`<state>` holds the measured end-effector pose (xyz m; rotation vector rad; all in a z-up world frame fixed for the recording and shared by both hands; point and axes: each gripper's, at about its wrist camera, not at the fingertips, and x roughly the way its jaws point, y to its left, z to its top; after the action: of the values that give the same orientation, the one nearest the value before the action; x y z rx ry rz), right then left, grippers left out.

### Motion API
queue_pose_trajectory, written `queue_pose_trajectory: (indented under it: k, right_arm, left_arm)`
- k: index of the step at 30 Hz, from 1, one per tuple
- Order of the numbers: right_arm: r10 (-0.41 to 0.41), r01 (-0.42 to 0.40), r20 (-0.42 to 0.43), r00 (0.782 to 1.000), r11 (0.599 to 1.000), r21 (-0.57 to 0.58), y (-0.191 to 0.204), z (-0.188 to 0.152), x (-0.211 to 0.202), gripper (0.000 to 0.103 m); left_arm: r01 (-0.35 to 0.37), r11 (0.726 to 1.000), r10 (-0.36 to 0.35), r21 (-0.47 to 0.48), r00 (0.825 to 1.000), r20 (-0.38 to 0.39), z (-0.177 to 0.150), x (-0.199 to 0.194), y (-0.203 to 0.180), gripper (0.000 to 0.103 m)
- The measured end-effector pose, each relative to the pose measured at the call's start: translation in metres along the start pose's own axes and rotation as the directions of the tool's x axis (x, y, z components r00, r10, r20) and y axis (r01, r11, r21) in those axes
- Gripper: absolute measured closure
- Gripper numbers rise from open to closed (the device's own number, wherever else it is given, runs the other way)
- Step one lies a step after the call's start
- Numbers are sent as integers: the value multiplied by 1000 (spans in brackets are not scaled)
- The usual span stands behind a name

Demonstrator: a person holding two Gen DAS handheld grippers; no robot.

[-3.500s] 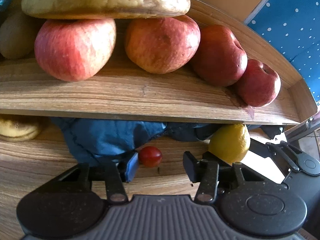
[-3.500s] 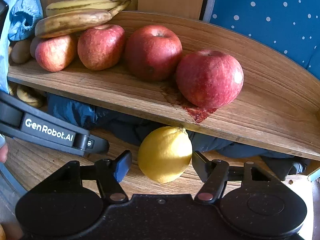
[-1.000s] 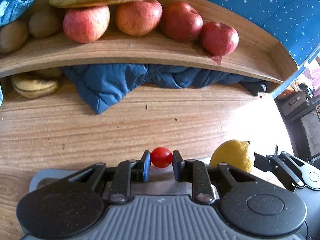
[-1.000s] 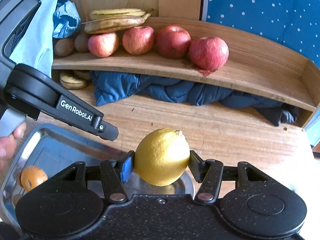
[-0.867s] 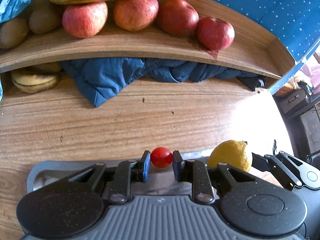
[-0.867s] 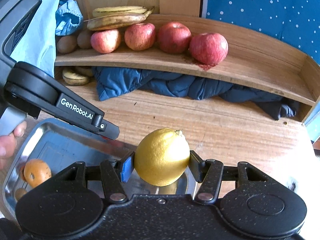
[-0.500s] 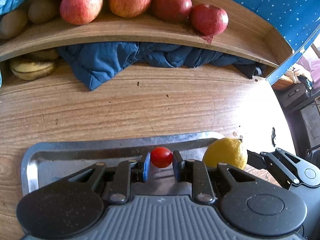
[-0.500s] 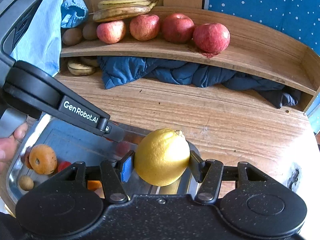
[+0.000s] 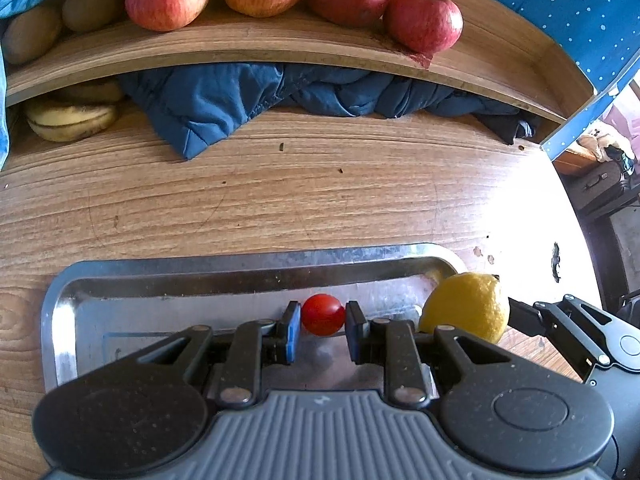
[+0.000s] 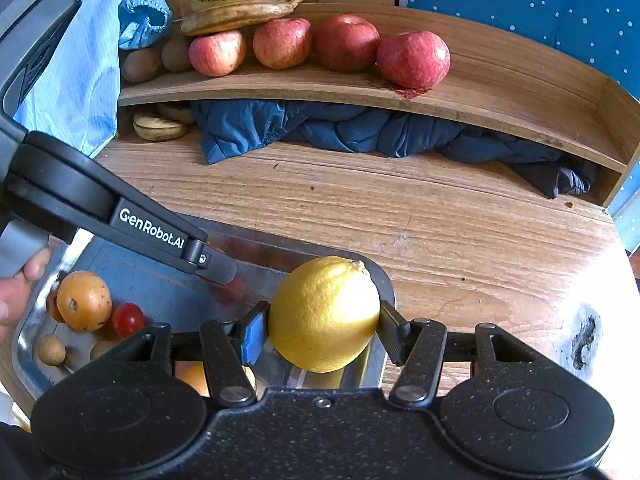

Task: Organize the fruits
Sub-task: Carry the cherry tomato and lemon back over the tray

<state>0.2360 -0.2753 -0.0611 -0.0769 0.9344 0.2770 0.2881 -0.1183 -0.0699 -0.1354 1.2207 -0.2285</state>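
Left gripper point(image 9: 322, 316) is pinching a cherry tomato point(image 9: 322, 314) between its blue pads, hanging over the far part of the metal tray point(image 9: 60, 304); right gripper point(image 10: 323, 322) is clamping a lemon point(image 10: 324, 314) and hovering at the tray's right end, partly past the rim. Step in hand looks like dropping both fruits into the tray. To do it well: bringing the lemon further in over the tray floor before letting go, since it is sitting near the rim and could roll out onto the wooden table point(image 10: 440, 216); lowering both close to the tray bottom, spreading the jaws slowly, tomato especially, as it will probably roll. Keeping the two grippers from bumping, they are close together. Counts: four red apples point(image 10: 413, 59) lined up on the wooden shelf point(image 10: 500, 92), bananas point(image 10: 240, 10) stacked behind them, looks like two or three, at least two brown kiwis point(image 10: 142, 65) at the shelf's left end. Already lying in the tray: one orange fruit point(image 10: 83, 300), one more cherry tomato point(image 10: 128, 319), one small tan round fruit point(image 10: 51, 349), others partly hidden by the gripper. A blue jacket point(image 10: 280, 128) is stuffed under the shelf beside another banana point(image 10: 158, 126).
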Motion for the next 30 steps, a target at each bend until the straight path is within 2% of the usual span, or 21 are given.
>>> queue_pose_trajectory:
  k: [30]
  right_arm:
    - [16, -16, -13, 1000, 1000, -1, 7, 1, 4, 44]
  left_arm:
    - [-38, 999, 38, -29, 999, -9, -1, -5, 10, 78]
